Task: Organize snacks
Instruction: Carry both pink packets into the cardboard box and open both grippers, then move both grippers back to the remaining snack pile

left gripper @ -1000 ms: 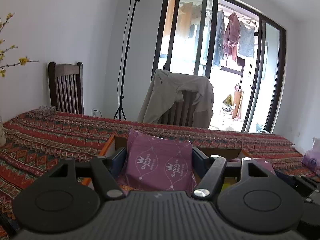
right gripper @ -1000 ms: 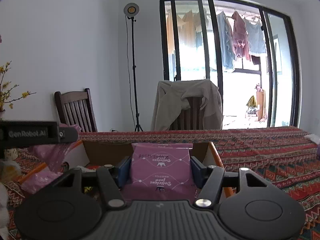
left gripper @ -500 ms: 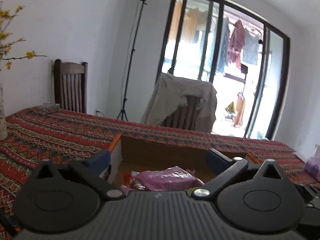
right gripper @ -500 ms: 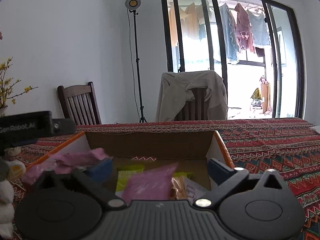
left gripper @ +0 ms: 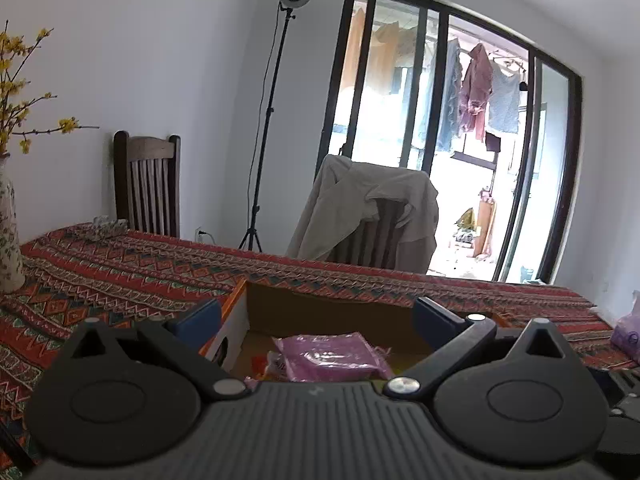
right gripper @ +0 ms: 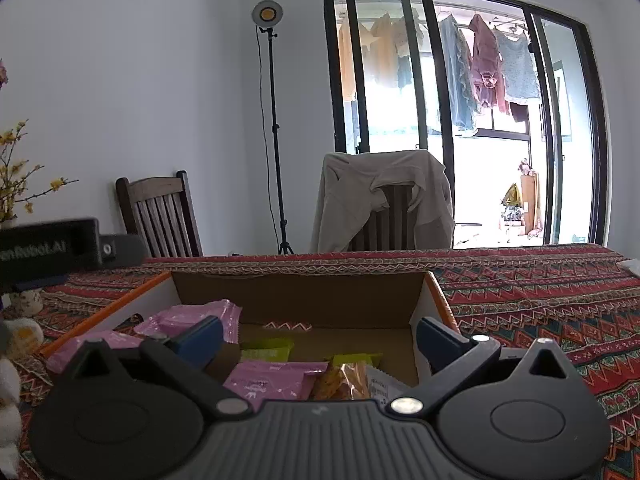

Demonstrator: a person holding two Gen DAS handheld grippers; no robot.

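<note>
Patterned red cloth [right gripper: 520, 292] covers the table, on which a cardboard box [right gripper: 296, 292] is set. Both the left gripper [left gripper: 316, 316] and right gripper [right gripper: 318, 334] are spread fully wide with nothing held. Pink snack packets [right gripper: 268, 382] are seen lying inside the box, at six o'clock below the draped chair [right gripper: 384, 200].

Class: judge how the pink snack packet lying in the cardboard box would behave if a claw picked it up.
The pink snack packet looks like thin crinkled film, so probably floppy and light. Its glossy surface may slip. It lies flat, so it is unlikely to roll.
</note>
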